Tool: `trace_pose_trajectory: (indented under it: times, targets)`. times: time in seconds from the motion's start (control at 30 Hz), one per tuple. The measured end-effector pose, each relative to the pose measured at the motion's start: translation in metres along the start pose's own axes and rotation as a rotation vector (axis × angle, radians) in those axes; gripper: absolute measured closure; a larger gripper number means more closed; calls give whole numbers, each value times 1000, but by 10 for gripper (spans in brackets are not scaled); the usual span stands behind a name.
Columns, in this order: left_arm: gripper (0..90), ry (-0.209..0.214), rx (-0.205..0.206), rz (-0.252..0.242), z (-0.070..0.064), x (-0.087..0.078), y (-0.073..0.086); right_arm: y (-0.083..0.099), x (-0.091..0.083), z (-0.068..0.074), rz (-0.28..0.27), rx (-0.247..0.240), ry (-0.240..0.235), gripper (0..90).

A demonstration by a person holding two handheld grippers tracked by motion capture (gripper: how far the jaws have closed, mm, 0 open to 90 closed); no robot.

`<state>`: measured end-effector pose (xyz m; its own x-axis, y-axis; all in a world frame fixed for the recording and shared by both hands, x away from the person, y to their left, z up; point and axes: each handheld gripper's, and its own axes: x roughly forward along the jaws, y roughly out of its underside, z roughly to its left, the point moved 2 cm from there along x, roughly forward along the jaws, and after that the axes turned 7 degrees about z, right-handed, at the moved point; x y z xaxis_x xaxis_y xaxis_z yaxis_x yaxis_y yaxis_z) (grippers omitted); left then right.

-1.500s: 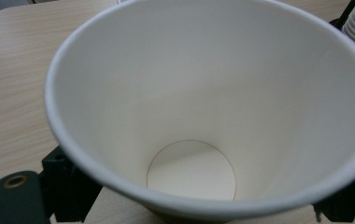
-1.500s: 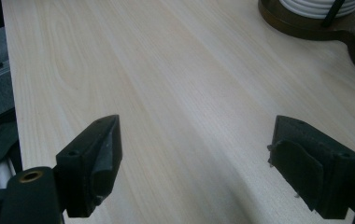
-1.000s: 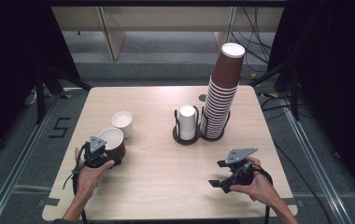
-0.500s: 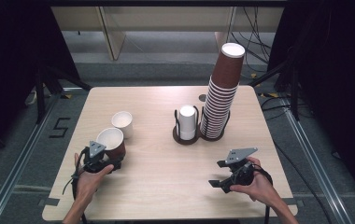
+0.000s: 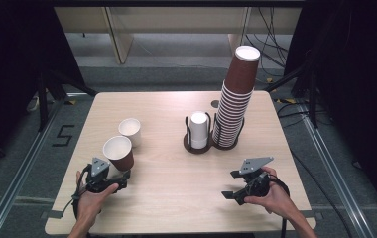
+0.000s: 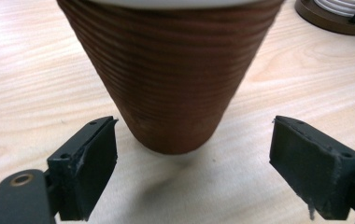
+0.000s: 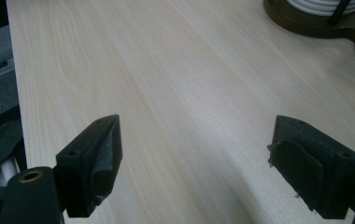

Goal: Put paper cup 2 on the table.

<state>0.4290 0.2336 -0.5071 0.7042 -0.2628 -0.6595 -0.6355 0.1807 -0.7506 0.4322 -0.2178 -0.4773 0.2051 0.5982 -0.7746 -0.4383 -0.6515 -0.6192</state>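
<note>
Item: 1 brown ribbed paper cup point(image 5: 118, 153), white-lined, upright on the pale wooden table point(image 5: 176, 198) near its left front; long axis vertical, mouth up.
Left gripper point(image 5: 108, 179): jaws wide, flanking the base, not touching.
Handling: advance level, close gently mid-wall.
Right gripper point(image 5: 240, 184): wide, empty.

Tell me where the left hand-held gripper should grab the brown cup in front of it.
Grip the brown cup across its lower ribbed wall, coming level from the person's side. It stands upright and narrows downward, so the left hand-held gripper, jaws open either side, probably fits best there.
</note>
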Motion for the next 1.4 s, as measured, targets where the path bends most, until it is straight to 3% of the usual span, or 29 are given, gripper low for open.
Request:
trace_pose_trajectory:
  times: [0.2, 0.37, 0.57, 0.6, 1.1, 1.27, 1.33, 1.4]
  targets:
    - [146, -5, 11, 5, -8, -11, 6, 0, -1, 0, -3, 0, 2, 180]
    - [146, 18, 10, -7, -20, -20, 10, 1, -1, -1, -3, -6, 0, 180]
    - [146, 37, 38, -16, -37, -29, 11, 1, -2, 0, -3, -9, 2, 180]
    - [146, 55, 41, -31, -39, -29, 11, 1, -3, 0, -4, -10, 2, 180]
    - [146, 104, 90, -40, -70, -36, 20, 8, -4, 4, -18, 6, 6, 174]
    - [146, 121, 122, -43, -79, -35, 23, 11, -4, 6, -35, 4, 8, 170]
    - [146, 131, 128, -50, -83, -35, 24, 13, -4, 10, -30, 26, -6, 166]
    - [147, 134, 146, -46, -86, -35, 25, 14, -3, 11, -34, 8, -9, 165]
